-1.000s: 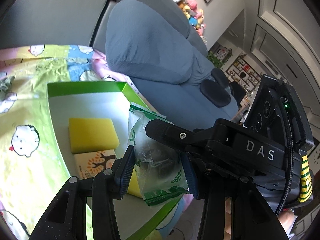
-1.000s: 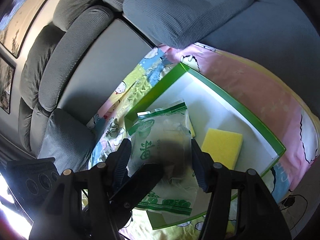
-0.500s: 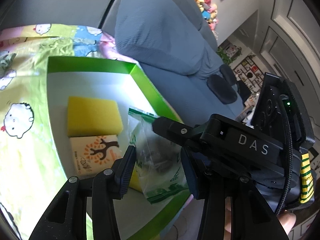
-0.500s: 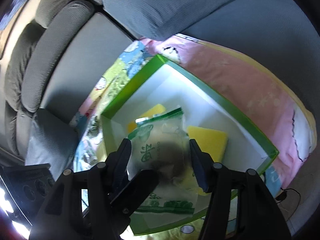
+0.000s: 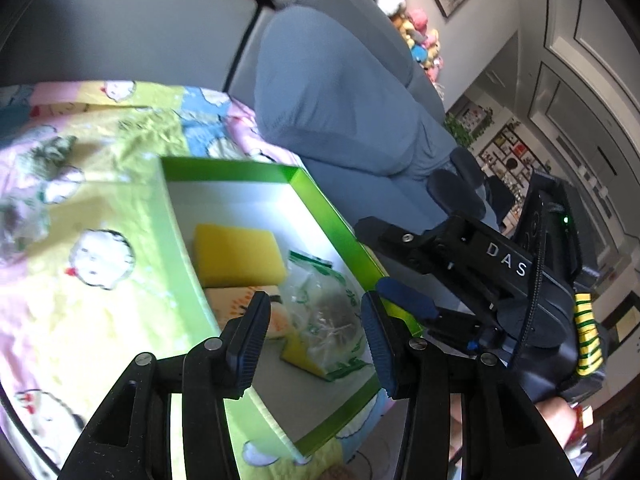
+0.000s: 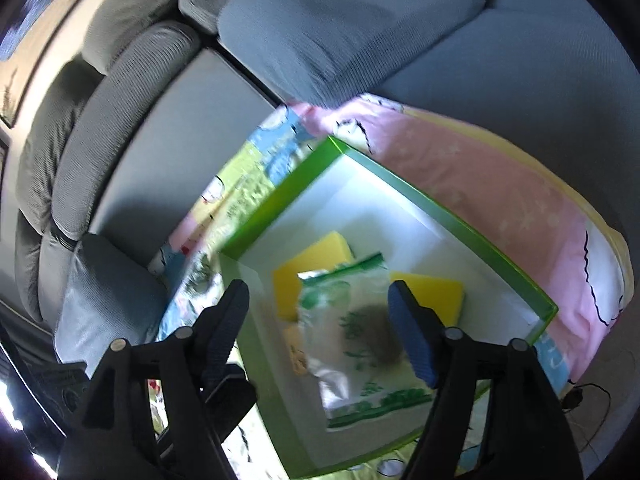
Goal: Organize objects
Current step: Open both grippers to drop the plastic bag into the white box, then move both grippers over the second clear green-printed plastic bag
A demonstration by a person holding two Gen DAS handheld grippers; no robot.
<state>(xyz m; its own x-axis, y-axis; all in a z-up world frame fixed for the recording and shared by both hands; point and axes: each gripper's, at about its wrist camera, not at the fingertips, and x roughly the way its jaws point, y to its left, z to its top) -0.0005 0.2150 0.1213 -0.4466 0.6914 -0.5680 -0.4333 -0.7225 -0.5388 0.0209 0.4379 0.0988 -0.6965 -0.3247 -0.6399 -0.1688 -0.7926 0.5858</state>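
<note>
— Where is the bag, and which way does it lie?

— I see the clear plastic bag [image 6: 352, 336] lying inside the green box [image 6: 440, 216], on top of the yellow sponges [image 6: 308, 268] and a printed card [image 5: 236, 304]. In my right wrist view its long axis runs from the far middle of the box toward the near edge, the green-striped sealed end nearest me. Something dark and tangled sits inside the bag [image 5: 324, 316].

— Any writing?

— Green characters are printed on the bag, but I cannot read them. On the right gripper's [image 5: 404, 300] body, seen from my left wrist camera, I read "DAS" in white letters.

— And the jaws?

— My left gripper [image 5: 312, 332] is spread wide, the bag showing in the gap between its blue pads [image 5: 248, 340]; I cannot tell whether they touch it. My right gripper [image 6: 320, 328] is also parted wide, holding nothing, the bag lying free between and below its fingers [image 6: 412, 332].

— What is the box on?

— A cartoon-print blanket [image 5: 80, 264] spread over the grey sofa [image 6: 360, 24].
</note>
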